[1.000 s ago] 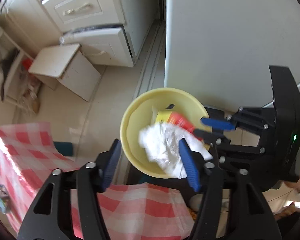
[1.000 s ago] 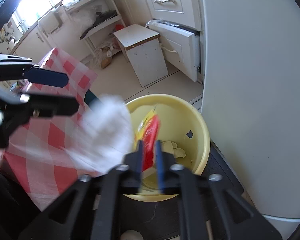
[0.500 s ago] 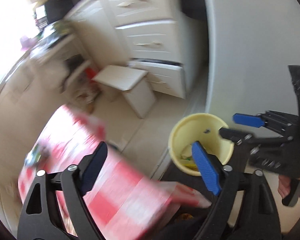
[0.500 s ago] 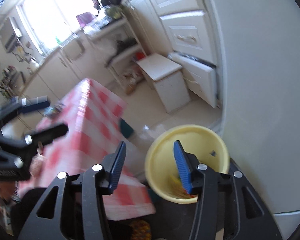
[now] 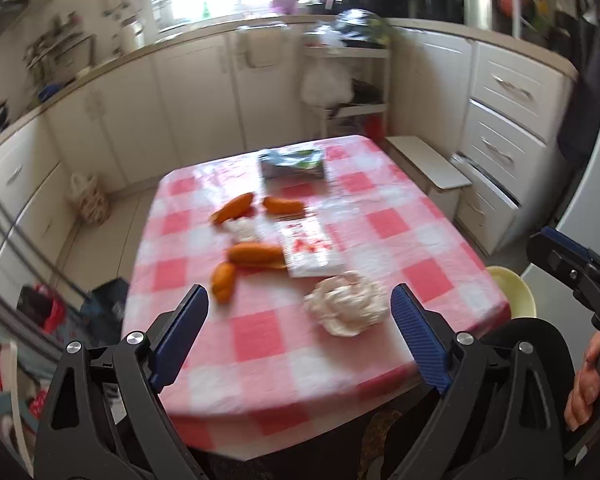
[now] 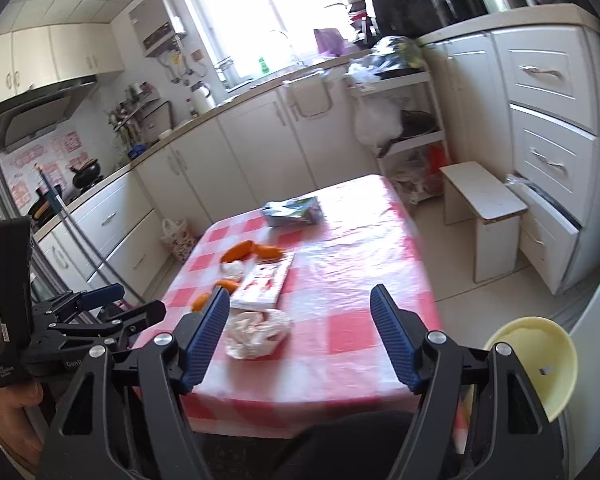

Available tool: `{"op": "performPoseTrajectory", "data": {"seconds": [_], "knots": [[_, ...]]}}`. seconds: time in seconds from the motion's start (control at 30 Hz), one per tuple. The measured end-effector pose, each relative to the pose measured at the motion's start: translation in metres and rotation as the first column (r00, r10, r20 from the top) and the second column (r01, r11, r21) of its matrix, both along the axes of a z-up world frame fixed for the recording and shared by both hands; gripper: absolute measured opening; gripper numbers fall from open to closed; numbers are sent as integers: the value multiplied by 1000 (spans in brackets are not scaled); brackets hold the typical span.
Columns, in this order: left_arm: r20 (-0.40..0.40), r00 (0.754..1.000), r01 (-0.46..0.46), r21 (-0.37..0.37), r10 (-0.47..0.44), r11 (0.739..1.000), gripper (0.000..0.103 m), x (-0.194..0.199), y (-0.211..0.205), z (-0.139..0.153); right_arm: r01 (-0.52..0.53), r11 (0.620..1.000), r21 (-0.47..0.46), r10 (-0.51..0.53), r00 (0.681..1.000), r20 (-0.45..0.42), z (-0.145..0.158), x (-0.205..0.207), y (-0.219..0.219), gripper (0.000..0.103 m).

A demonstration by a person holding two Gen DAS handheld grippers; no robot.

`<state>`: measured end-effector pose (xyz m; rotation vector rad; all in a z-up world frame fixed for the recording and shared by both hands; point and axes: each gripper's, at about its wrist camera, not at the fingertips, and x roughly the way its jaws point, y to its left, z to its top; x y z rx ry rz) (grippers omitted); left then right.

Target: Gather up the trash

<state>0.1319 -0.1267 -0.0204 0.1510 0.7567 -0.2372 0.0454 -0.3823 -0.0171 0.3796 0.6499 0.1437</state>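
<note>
both wrist views overlook the table.

Crumpled white tissue wad lies on the red-checked cloth near the table's front edge. Just behind it, a flat white wrapper with red print. Several orange peel pieces lie scattered left of the wrapper, with a small white scrap among them. Silvery-green packet lies flat toward the far edge. Yellow bin stands on the floor beyond the table's right corner.
</note>
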Motion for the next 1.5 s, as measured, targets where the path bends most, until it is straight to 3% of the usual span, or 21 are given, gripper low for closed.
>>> {"op": "performPoseTrajectory", "data": {"seconds": [0.27, 0.63, 1.0, 1.2, 1.5], "knots": [[-14, 995, -101, -72, 101, 992, 90, -9, 70, -9, -31, 991, -129, 32, 999, 4, -2, 0, 46, 78], [-13, 990, -143, -122, 143, 982, 90, -19, 96, -9, -11, 982, -187, 11, 1000, 2, -3, 0, 59, 82], [-26, 986, -164, -98, 162, 982, 90, -21, 101, -15, -3, 988, -157, 3, 1000, 3, -4, -2, 51, 86], [-86, 978, -195, -52, 190, 979, 92, -6, 106, -44, 9, 993, -122, -8, 1000, 5, 1, 0, 42, 86], [-201, 942, -285, -54, 269, 957, 92, 42, 126, -89, 31, 993, -118, -25, 998, 49, 3, 22, 34, 86]]}}
